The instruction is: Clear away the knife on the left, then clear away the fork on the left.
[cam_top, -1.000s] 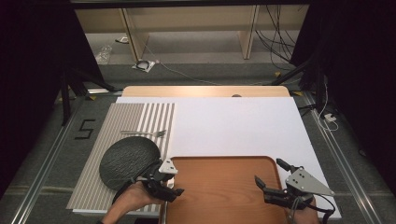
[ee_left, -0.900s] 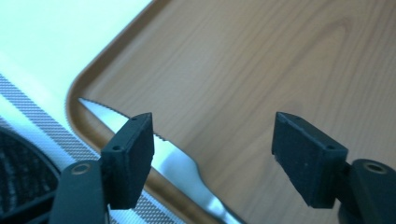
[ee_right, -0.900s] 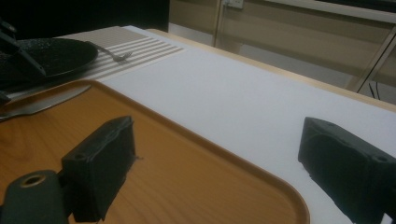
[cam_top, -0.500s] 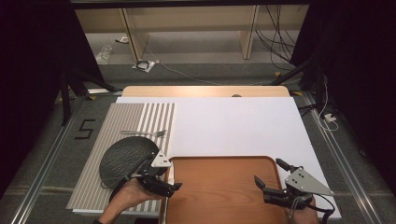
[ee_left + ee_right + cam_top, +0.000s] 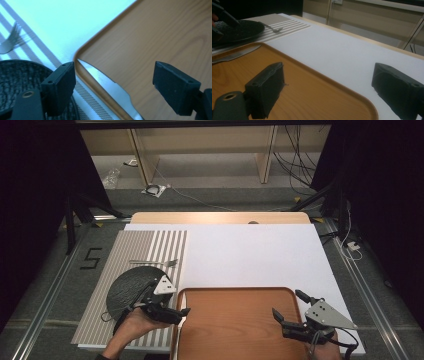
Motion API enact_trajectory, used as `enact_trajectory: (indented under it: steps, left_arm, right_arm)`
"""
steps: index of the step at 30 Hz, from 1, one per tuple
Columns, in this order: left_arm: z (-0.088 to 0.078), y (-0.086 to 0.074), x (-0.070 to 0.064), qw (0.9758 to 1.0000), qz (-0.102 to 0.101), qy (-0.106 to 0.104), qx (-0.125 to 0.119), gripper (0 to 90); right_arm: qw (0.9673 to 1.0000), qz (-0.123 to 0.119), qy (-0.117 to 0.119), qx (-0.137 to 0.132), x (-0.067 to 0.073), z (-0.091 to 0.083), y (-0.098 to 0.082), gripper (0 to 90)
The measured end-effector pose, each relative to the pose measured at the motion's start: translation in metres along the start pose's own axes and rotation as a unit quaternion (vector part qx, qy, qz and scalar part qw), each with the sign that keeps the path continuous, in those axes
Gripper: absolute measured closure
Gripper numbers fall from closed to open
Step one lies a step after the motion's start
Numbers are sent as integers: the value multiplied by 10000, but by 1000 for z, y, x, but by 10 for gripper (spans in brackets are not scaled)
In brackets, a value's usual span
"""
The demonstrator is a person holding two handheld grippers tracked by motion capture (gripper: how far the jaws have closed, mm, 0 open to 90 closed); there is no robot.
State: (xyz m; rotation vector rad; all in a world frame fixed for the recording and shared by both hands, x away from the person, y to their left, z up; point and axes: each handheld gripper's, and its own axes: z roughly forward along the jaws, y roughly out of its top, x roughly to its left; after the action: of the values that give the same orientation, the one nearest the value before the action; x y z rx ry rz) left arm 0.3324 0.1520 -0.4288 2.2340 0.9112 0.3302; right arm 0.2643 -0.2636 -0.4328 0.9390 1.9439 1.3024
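Observation:
My left gripper hovers at the left rim of the wooden tray, beside the dark round plate. Its jaws have just been opening and now stand wide. In the left gripper view a table knife lies along the tray's left edge between the jaws, with neither pad touching it. A fork rests just beyond the plate. My right gripper sits low over the tray's right side, open and empty. From there the knife, plate and fork show at the far left.
The plate and fork lie on a striped placemat on the left. A white sheet covers the table behind the tray. Beyond the table's far edge are shelf legs and cables on the floor.
My left hand has shifted slightly left, back over the plate's edge, and its jaws stand wider. The right gripper has stayed put.

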Motion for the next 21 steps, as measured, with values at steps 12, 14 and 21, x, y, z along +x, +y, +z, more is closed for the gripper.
enact_trajectory:
  steps: [12, 14, 21]
  left_arm:
    - [-18, -3, 27, 9982, -330, 425, -271, 189]
    - [-20, -6, 32, 9975, -399, 505, -292, 189]
    - [-25, -11, 44, 9958, -511, 683, -318, 195]
  right_arm:
    - [10000, 15, 1, 5, 0, 0, 0, 120]
    - [10000, 3, 0, 19, 0, 0, 0, 120]
    - [10000, -3, 43, -14, 1, 2, 1, 120]
